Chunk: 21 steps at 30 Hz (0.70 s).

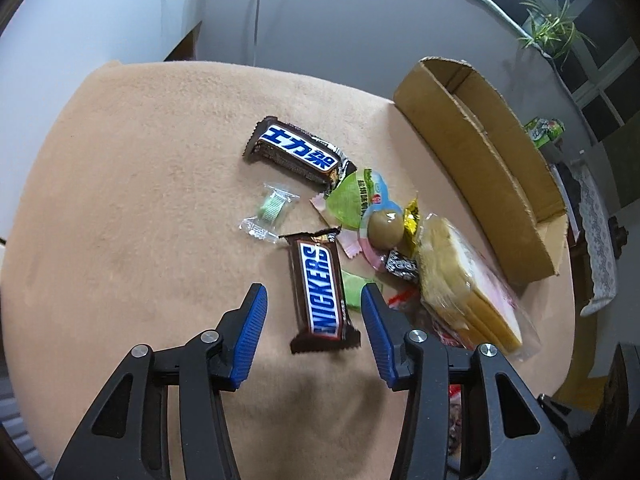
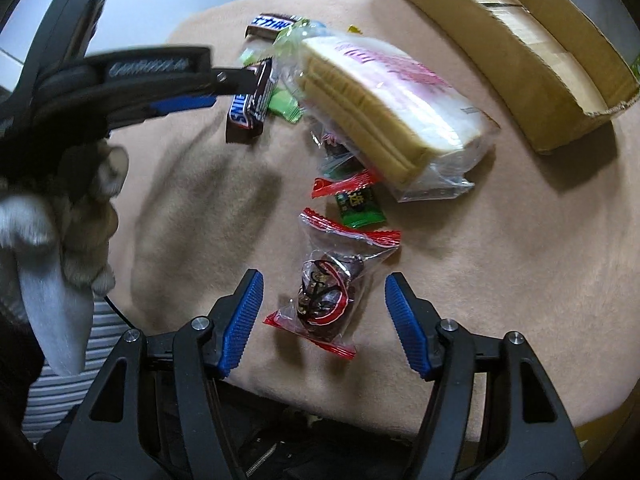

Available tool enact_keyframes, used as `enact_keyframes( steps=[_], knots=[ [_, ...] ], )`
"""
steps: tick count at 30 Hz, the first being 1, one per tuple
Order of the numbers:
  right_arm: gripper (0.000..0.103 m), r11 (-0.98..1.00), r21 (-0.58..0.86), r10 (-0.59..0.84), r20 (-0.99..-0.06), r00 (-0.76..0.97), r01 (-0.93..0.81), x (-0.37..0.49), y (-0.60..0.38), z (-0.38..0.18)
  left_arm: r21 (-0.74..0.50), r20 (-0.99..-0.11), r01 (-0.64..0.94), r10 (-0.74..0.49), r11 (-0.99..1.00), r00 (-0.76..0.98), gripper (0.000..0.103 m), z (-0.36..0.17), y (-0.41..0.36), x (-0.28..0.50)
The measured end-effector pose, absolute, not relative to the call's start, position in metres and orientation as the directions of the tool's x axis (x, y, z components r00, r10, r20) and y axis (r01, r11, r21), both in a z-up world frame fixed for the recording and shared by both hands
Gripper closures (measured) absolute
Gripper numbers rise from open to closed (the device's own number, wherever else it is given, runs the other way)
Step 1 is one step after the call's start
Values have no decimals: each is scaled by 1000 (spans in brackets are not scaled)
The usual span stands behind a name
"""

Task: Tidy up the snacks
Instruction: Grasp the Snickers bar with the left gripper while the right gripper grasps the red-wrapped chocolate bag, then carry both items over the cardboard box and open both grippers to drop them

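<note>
A Snickers bar (image 1: 322,290) lies on the tan cloth between the open fingers of my left gripper (image 1: 314,314), which hovers just above it. A second bar (image 1: 298,152) with blue characters lies behind it. A clear packet (image 2: 326,294) with red edges and dark snacks lies between the open fingers of my right gripper (image 2: 324,308). A bagged sandwich (image 2: 384,108) lies behind that packet and also shows in the left wrist view (image 1: 460,276). The open cardboard box (image 1: 480,160) stands at the right, also in the right wrist view (image 2: 520,40).
Small sweets lie around the sandwich: a green-striped candy (image 1: 270,212), a green jelly cup (image 1: 352,198), a green packet (image 2: 360,204). The left gripper's arm (image 2: 152,72) crosses the right wrist view at the upper left. A plant (image 1: 548,28) stands beyond the table.
</note>
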State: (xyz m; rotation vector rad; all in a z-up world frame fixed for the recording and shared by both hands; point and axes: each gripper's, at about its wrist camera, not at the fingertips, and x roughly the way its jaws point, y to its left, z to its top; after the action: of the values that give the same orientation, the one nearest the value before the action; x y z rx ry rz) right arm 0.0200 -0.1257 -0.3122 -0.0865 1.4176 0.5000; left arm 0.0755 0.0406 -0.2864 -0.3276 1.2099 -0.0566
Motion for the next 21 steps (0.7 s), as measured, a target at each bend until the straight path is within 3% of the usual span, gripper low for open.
enact_keyframes(
  steps=[8, 10, 15, 21],
  knots=[
    [51, 898, 189, 231, -971, 61, -397, 24, -113, -322, -268, -924, -126, -217, 955, 315, 68, -301, 37, 90],
    [56, 898, 188, 229, -972, 58, -397, 25, -111, -324, -266, -925, -125, -217, 956, 313, 75, -303, 36, 90],
    [67, 895, 206, 241, -970, 42, -396, 24, -117, -327, -259, -924, -123, -209, 958, 319, 76, -304, 32, 93],
    [68, 891, 225, 260, -965, 38, -393, 25, -126, -327, -261, -922, -124, -209, 957, 326, 76, -305, 34, 94]
  ],
)
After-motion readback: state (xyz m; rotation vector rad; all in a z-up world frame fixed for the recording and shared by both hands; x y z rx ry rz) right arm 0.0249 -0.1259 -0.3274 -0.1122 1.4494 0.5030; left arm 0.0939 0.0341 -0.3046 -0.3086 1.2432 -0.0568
